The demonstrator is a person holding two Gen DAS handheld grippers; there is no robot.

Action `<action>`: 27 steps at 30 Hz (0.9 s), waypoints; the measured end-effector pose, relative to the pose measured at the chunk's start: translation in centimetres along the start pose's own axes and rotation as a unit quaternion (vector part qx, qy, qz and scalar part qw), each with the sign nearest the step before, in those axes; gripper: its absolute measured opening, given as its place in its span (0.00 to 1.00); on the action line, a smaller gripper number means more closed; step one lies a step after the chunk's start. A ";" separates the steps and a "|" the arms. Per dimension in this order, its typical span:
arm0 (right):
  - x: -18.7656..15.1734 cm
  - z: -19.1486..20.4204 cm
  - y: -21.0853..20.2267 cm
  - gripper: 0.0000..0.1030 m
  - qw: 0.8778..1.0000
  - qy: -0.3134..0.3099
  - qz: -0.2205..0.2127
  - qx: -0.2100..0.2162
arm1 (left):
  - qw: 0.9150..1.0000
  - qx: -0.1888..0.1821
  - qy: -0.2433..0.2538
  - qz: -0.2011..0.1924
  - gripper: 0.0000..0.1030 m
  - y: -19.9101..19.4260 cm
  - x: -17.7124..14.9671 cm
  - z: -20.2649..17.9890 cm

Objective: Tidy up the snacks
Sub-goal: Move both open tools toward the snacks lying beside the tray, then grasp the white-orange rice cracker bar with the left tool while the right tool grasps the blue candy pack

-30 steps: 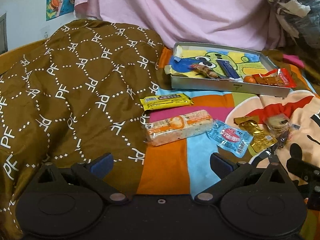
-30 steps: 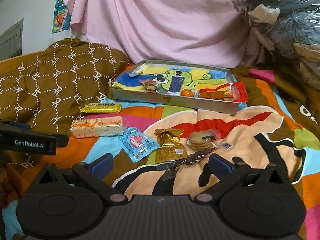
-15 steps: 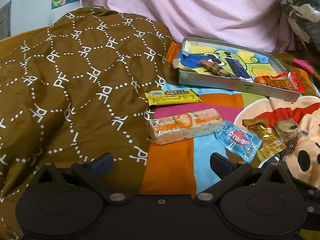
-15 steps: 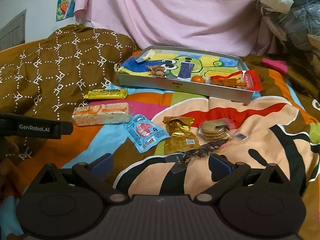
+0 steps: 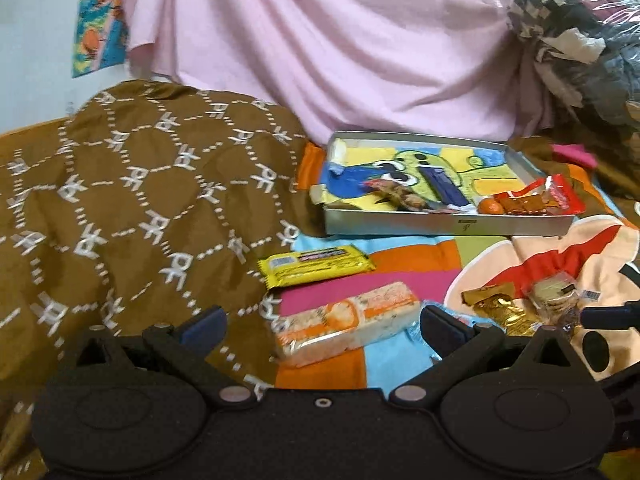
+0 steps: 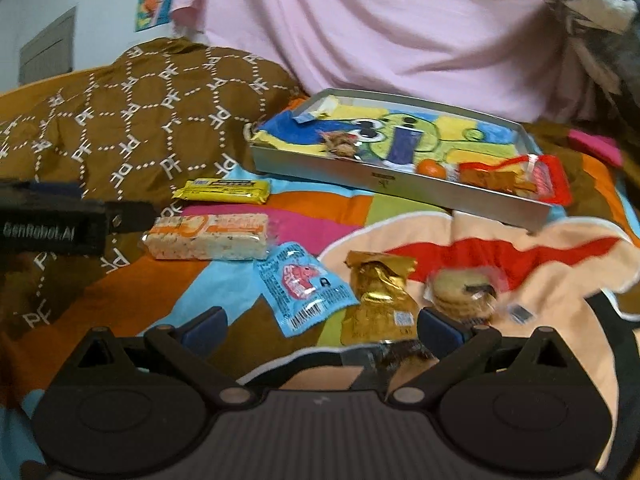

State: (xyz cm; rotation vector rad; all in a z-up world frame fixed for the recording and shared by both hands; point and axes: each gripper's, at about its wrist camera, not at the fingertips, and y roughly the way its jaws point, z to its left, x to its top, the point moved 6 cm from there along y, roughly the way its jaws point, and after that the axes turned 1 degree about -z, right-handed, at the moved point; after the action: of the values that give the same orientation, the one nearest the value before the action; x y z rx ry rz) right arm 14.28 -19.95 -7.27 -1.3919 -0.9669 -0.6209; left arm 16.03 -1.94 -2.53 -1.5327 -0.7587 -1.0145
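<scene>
A grey metal tray with a cartoon lining lies on the colourful bedspread and holds several snacks, among them a red packet. Loose on the spread are a yellow bar, an orange-and-white rice cake pack, a blue sachet, a gold wrapper, a pack of biscuits and a dark clear-wrapped snack. My left gripper is open just short of the rice cake pack. My right gripper is open low over the dark snack.
A brown patterned quilt is heaped on the left. Pink cloth hangs behind the tray, and plastic-wrapped bedding is piled at the back right. The left gripper's body shows at the left edge of the right wrist view.
Both grippers have moved forward and lower toward the loose snacks. The left one has closed in on the rice cake pack, the right one on the dark snack. Their jaws stay open.
</scene>
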 end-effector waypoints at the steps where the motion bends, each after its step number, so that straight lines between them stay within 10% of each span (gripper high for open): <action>1: 0.0 0.0 0.4 1.00 1.000 -0.006 0.001 0.006 | 1.000 -0.011 0.004 0.002 0.99 0.5 0.2 0.1; 27: 1.5 -0.3 8.6 1.00 0.996 -0.054 0.025 0.061 | 0.977 -0.116 0.118 0.132 0.99 10.8 -0.4 0.5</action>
State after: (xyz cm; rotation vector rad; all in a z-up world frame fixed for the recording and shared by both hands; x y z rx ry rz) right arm 22.32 -18.98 -10.50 -1.3472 -1.0358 -0.4455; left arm 25.46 -3.65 -7.55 -1.6239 -0.2687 -1.0853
